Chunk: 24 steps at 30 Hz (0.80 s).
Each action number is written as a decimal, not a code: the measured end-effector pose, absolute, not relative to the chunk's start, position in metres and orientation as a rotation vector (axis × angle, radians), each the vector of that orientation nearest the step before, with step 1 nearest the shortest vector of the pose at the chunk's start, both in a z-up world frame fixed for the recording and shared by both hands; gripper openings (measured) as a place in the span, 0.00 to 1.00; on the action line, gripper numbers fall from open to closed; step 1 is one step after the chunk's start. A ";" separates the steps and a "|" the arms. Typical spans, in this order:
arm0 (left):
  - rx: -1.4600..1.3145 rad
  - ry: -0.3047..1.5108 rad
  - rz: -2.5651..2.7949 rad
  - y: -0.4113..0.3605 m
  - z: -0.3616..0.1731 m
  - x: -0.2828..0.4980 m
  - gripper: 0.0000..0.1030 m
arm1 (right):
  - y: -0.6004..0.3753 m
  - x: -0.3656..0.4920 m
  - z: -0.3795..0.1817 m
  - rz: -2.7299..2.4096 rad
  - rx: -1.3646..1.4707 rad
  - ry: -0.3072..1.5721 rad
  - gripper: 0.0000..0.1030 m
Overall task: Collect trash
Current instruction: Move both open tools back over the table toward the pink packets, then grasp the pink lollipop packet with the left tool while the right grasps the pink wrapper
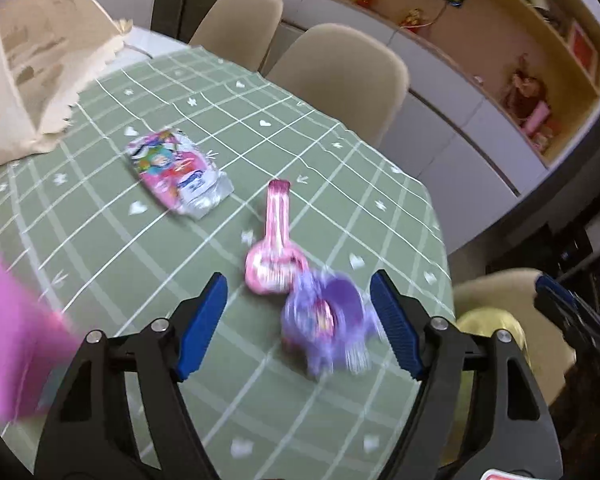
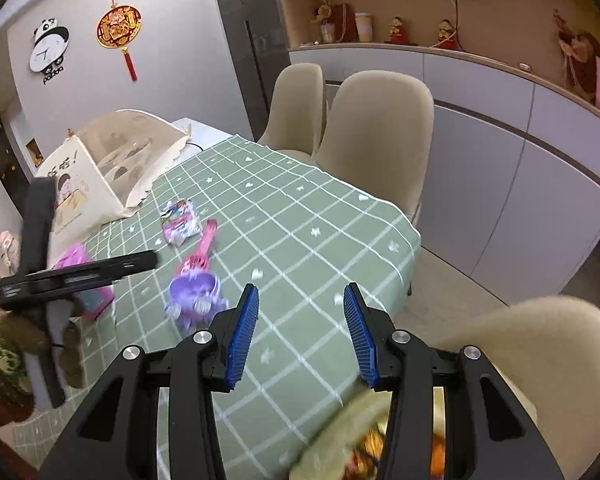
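On the green checked tablecloth (image 1: 260, 120) lie a pink and white snack wrapper (image 1: 180, 172), a pink spoon-shaped piece (image 1: 274, 240) and a blurred purple plastic piece (image 1: 328, 320). My left gripper (image 1: 300, 320) is open just above the cloth. The purple piece lies between its blue pads, close to the right one, and is not pinched. My right gripper (image 2: 302, 324) is open over the table's near edge with nothing between its fingers. From the right wrist, the purple piece (image 2: 194, 292), the pink piece (image 2: 200, 256) and the wrapper (image 2: 180, 220) lie to its left.
A pink container (image 1: 8, 320) sits at the left, behind the left gripper's black body (image 2: 76, 276). A cream mesh cover and a printed bag (image 2: 112, 160) fill the far left of the table. Beige chairs (image 2: 376, 128) line the far side. A yellowish bag (image 2: 340, 432) hangs below the right gripper.
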State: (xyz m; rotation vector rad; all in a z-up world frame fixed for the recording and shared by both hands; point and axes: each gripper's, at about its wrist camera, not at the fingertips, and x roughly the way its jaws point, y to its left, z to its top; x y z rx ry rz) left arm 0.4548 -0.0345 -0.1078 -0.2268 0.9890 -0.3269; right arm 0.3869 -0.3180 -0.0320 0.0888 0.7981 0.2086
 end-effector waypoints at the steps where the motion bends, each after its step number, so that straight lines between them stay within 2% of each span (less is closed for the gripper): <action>1: -0.220 1.002 -0.313 -0.037 -0.112 0.464 0.62 | -0.316 0.395 -0.034 0.208 0.086 0.799 0.41; 3: -0.214 1.047 -0.280 -0.044 -0.125 0.486 0.55 | -0.311 0.410 -0.037 0.208 0.086 0.794 0.41; 8: -0.186 1.116 -0.261 -0.051 -0.149 0.513 0.48 | -0.310 0.438 -0.048 0.193 0.114 0.803 0.41; 10: -0.150 1.128 -0.256 -0.054 -0.156 0.514 0.38 | -0.307 0.454 -0.054 0.200 0.113 0.827 0.41; 12: -0.128 1.121 -0.254 -0.054 -0.159 0.513 0.20 | -0.300 0.467 -0.056 0.217 0.092 0.836 0.41; 17: -0.173 1.096 -0.276 -0.029 -0.147 0.507 0.18 | -0.272 0.503 -0.059 0.316 0.017 0.858 0.41; 24: -0.143 1.053 -0.314 0.001 -0.111 0.454 0.17 | -0.178 0.564 -0.081 0.653 -0.164 0.927 0.41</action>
